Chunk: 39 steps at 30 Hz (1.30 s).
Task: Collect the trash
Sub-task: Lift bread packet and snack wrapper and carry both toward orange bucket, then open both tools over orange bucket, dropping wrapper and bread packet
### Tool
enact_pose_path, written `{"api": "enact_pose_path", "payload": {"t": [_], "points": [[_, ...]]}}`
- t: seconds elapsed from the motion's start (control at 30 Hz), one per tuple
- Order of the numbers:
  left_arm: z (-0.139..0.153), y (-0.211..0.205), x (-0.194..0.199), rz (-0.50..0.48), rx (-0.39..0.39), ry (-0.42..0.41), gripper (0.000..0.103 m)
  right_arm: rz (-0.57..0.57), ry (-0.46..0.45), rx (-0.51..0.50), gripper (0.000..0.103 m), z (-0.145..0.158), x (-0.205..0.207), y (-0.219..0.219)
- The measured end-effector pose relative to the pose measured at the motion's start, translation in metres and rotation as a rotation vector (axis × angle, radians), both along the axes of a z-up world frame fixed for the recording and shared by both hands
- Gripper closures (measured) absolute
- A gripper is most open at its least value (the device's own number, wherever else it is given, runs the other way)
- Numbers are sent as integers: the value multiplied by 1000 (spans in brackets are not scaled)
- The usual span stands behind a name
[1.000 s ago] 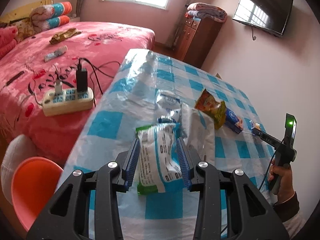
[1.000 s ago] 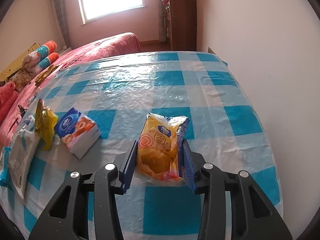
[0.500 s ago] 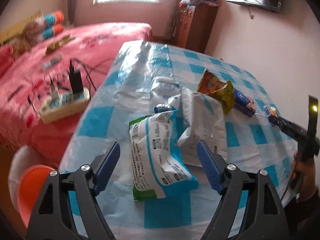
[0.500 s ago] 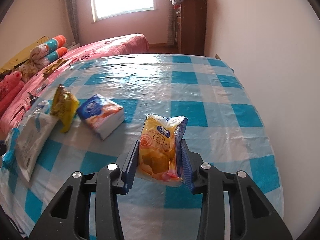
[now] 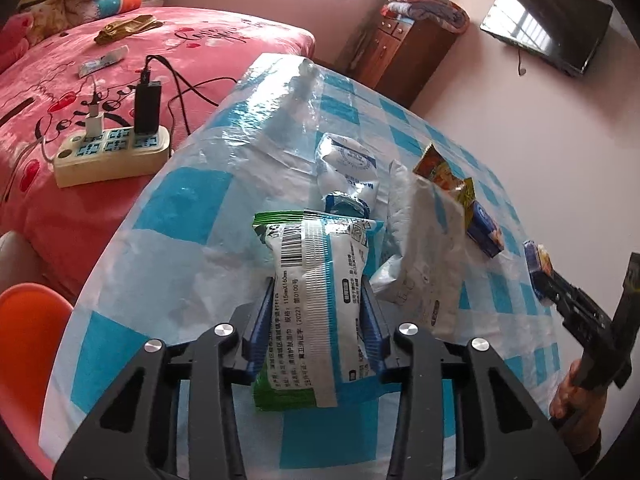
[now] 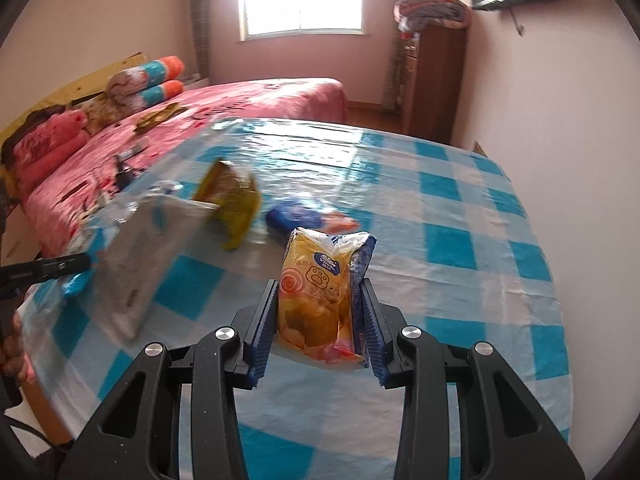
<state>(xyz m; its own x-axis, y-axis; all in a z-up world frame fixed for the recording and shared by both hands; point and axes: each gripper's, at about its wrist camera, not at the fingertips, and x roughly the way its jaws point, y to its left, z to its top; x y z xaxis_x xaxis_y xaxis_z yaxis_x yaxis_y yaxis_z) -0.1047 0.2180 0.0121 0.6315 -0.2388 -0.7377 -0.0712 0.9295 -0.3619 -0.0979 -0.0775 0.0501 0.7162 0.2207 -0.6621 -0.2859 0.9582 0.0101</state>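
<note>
My left gripper (image 5: 318,300) is shut on a white, green and blue wipes packet (image 5: 316,292) above the blue-checked table (image 5: 184,208). My right gripper (image 6: 320,304) is shut on a yellow tissue pack (image 6: 320,296); it also shows at the right of the left wrist view (image 5: 538,268). Other trash lies on the table: a white flat bag (image 5: 424,248), a white and blue wrapper (image 5: 348,164), a yellow snack bag (image 6: 234,200) and a blue tissue pack (image 6: 296,216). The left gripper's dark finger (image 6: 44,268) shows at the left edge of the right wrist view.
A pink bed (image 5: 80,80) with a power strip (image 5: 112,152) and cables lies left of the table. An orange chair (image 5: 28,344) stands at the near left corner. A wooden cabinet (image 5: 400,56) and a wall TV (image 5: 548,20) are at the far side.
My left gripper opened half a second ago and has shut again on the wipes packet. My right gripper has swung left with the yellow pack, towards the other trash.
</note>
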Motion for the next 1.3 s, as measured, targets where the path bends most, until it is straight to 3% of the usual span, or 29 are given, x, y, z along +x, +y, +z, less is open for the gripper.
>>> {"api": "enact_pose_path", "payload": {"t": [0.5, 0.73, 1.0, 1.3], "points": [[24, 44, -48, 89, -38, -72, 65, 233, -5, 65, 62, 21, -29, 79], [29, 79, -78, 167, -19, -78, 64, 415, 14, 99, 62, 27, -45, 139], [9, 130, -117, 304, 13, -10, 64, 659, 73, 114, 62, 21, -63, 224], [-22, 172, -144, 418, 39, 79, 64, 838, 160, 88, 62, 0, -78, 300]]}}
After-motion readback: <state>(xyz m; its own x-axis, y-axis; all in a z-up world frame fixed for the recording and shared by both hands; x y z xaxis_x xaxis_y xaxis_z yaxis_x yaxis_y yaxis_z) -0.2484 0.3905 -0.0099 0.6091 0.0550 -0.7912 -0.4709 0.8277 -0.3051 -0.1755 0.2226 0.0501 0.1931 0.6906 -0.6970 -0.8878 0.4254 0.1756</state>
